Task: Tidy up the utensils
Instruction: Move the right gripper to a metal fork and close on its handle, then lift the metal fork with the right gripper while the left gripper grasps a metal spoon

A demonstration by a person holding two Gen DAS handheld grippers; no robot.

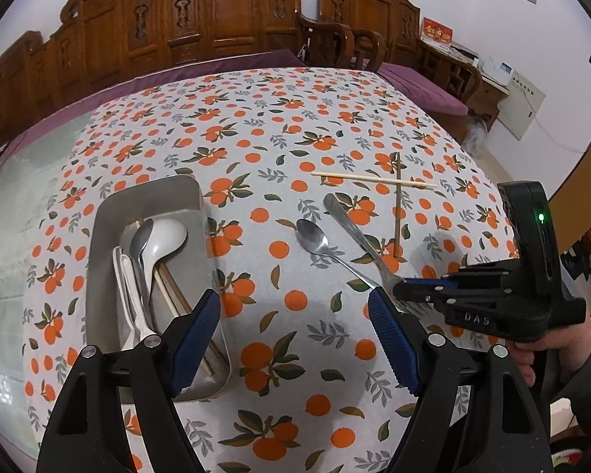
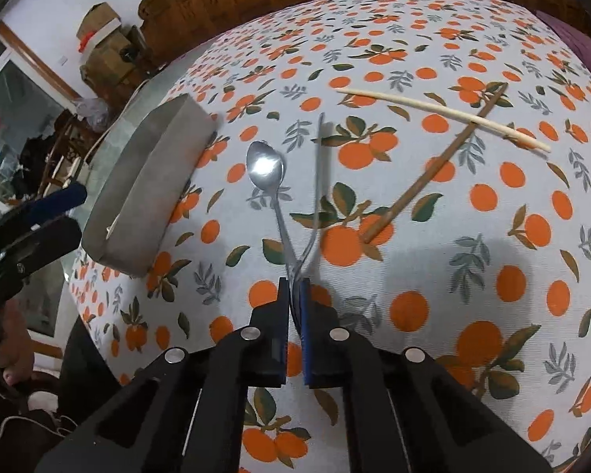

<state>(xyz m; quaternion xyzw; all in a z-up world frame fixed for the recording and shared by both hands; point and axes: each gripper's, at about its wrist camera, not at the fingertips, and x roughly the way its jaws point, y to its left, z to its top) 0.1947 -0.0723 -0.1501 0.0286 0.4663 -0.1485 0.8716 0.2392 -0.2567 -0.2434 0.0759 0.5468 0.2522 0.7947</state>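
Observation:
A steel fork lies on the orange-print tablecloth, and my right gripper is shut on its head end. The right gripper also shows in the left wrist view, with the fork running away from it. A steel spoon lies beside the fork, its handle end reaching the shut jaws; I cannot tell whether it is pinched too. A pale chopstick and a brown chopstick lie crossed further back. My left gripper hangs open beside the metal tray, which holds spoons and chopsticks.
Carved wooden seats with purple cushions stand behind the table. The table's edge curves close on the left of the tray. A hand holds the right gripper at the right. Boxes are stacked by a glass door.

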